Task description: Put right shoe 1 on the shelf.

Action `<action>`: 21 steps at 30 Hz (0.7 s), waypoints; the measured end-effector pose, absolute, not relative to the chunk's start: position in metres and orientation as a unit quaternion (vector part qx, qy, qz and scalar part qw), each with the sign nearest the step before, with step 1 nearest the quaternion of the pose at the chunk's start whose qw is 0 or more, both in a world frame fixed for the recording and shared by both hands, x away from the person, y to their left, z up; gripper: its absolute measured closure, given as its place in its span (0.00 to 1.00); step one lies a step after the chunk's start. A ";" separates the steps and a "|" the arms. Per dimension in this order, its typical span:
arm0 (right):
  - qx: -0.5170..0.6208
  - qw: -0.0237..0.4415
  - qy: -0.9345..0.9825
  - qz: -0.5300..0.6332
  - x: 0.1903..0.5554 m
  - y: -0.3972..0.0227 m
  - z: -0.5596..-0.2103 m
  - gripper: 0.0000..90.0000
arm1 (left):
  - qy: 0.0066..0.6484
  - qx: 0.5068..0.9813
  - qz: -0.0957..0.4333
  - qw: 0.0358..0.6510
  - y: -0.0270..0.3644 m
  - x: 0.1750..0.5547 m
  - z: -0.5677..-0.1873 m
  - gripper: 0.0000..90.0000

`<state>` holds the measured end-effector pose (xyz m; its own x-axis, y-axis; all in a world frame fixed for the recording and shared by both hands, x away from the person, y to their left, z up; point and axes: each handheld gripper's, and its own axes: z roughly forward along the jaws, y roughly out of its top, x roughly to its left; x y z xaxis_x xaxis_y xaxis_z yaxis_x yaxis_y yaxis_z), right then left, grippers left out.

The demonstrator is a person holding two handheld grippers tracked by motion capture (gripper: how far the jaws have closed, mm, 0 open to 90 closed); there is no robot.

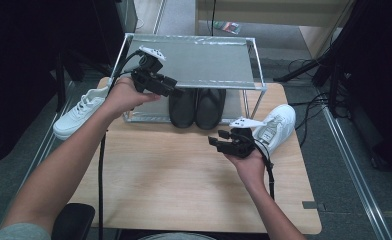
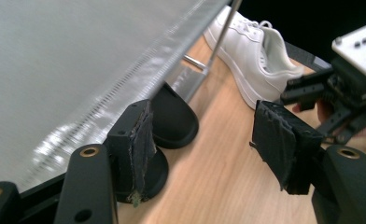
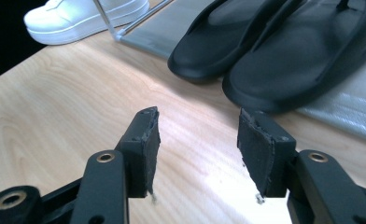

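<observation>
Under the rack's shelf (image 1: 194, 62), light, flexible black slippers (image 1: 196, 106) are best pinched at the heels; both tools, left (image 1: 170, 86) and right (image 1: 218, 140), are spread, empty.

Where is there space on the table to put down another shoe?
The wooden table is bare in front of the black shoes, between the two forearms. The rack's top shelf is bare too. It's crowded at the lower shelf and by each white sneaker.

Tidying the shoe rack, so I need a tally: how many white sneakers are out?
2: one white sneaker at the rack's left end, the other white sneaker on the table right of the rack.
</observation>
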<state>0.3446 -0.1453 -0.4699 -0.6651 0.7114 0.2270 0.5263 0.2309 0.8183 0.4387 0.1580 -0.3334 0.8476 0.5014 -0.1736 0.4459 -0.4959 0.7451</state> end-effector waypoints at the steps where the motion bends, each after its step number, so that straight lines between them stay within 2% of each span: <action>1: 0.398 0.095 0.777 0.478 0.343 -0.149 -0.469 0.55 | 0.275 0.863 0.033 0.422 0.158 0.435 -0.335 0.43; 14: 0.369 0.084 0.787 0.488 0.314 -0.174 -0.461 0.50 | 0.285 0.866 0.029 0.410 0.176 0.392 -0.373 0.41; 21: 0.365 0.079 0.785 0.495 0.309 -0.183 -0.457 0.49 | 0.287 0.861 0.006 0.421 0.183 0.375 -0.397 0.40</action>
